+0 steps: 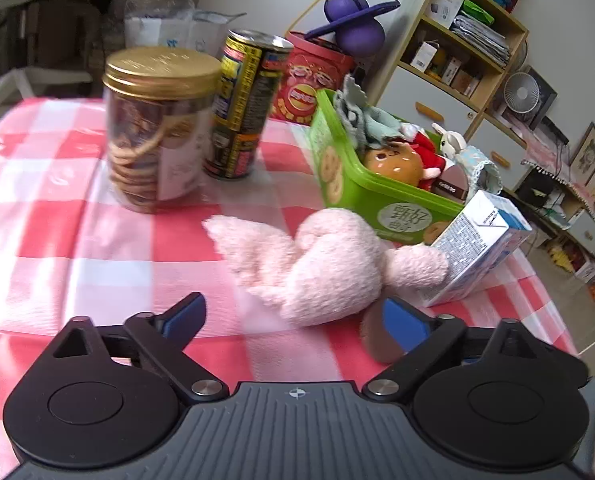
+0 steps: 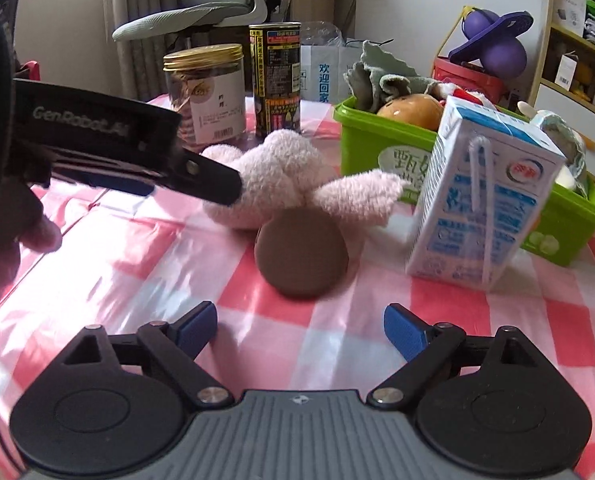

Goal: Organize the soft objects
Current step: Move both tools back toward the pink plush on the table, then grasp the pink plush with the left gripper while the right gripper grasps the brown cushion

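Note:
A pink plush toy (image 1: 317,260) lies on the checked tablecloth, right in front of my left gripper (image 1: 293,316), which is open and empty with its fingers on either side of the toy's near end. The toy (image 2: 281,176) also shows in the right wrist view, with the left gripper's finger (image 2: 213,180) against its left side. A round brown pad (image 2: 301,254) lies before the toy. My right gripper (image 2: 300,326) is open and empty, short of the pad. A green bin (image 1: 377,196) behind holds several soft toys, among them a grey cloth (image 1: 353,112).
A cookie jar (image 1: 159,128) and a tall can (image 1: 245,104) stand at the back left. A blue-white milk carton (image 2: 481,200) stands right of the toy, against the green bin (image 2: 569,216). A red tub (image 1: 313,84) and shelves are beyond the table.

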A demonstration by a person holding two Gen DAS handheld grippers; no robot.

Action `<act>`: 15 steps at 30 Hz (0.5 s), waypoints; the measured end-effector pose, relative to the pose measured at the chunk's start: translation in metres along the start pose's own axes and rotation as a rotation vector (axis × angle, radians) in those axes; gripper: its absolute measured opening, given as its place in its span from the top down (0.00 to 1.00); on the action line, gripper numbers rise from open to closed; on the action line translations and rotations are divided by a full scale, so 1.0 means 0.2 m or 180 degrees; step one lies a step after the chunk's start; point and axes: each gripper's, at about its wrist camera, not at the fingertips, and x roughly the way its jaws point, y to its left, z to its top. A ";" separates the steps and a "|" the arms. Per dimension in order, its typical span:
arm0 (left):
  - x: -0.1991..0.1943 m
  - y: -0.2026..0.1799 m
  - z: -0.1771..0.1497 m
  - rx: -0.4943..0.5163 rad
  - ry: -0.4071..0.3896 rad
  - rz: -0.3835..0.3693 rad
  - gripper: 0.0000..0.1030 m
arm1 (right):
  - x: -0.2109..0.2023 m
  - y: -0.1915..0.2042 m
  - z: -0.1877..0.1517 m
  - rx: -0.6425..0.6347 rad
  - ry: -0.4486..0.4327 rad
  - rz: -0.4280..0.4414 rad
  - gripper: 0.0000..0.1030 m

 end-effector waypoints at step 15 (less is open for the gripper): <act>0.11 -0.03 0.02 -0.0290 0.0154 -0.0134 0.50 | 0.06 -0.04 0.07 0.0072 -0.0160 -0.0047 0.68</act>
